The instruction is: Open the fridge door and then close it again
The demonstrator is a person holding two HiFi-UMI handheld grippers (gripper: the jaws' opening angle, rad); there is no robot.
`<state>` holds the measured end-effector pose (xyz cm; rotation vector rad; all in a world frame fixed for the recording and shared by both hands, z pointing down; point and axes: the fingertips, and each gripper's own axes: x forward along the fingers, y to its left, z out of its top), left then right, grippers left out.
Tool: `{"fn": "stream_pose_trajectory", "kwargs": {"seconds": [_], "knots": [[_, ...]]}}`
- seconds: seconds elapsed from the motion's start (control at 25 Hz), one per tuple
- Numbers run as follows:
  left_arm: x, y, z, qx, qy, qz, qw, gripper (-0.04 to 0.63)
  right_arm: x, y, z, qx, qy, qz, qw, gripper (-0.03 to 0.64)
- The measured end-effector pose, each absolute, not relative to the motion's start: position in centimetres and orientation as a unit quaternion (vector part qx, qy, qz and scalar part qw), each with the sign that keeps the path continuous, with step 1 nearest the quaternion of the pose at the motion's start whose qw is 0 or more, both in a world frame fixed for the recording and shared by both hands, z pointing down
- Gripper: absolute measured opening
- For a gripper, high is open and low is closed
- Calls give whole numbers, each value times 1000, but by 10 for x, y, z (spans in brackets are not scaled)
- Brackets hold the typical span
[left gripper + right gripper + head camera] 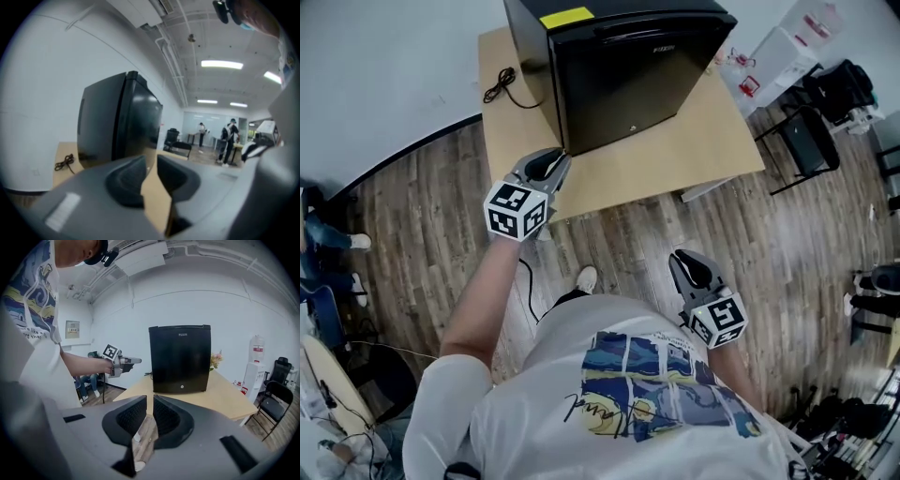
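Fridge point(619, 75): a black one that stood toward the far edge of the counter point(703, 141), its front turned to the near edge and the person.
Door point(628, 94): looked shut, flush with the body on every side that showed; no gap could be made out.
Cable point(499, 84): lay coiled near the far left corner of the counter, beside the fridge.
Left hand-held gripper point(551, 161): was held over the near left part of the counter, just short of the fridge's front left corner; its jaws stood a little apart with only bare counter showing between them, so it held nothing and touched nothing.
Right hand-held gripper point(692, 267): hung back off the counter's near edge, close to the person's body, well apart from the fridge; its jaws were narrow, a thin slit between them, with only the floor showing through.
Progress: with the door shut and neither tool on it, the pictures did not settle whether the opening was still to come or the closing was already done.
Left to do, if not yet begun: reach the door's edge, swing it out, then push it shut.
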<state>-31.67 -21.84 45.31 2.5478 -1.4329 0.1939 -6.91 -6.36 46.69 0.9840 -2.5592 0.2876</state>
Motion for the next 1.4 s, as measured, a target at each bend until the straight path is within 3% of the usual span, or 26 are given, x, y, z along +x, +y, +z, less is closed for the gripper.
{"fn": "stream_pose_trajectory", "kwargs": {"seconds": [0.68, 1.2, 1.4], "knots": [[-339, -308, 460, 876, -470, 57, 96, 175, -72, -96, 473, 416, -878, 122, 203, 43], [-336, -327, 458, 875, -474, 53, 80, 183, -68, -99, 480, 427, -870, 134, 208, 43], [-338, -328, 459, 870, -486, 58, 67, 155, -60, -97, 481, 435, -865, 140, 208, 43]]}}
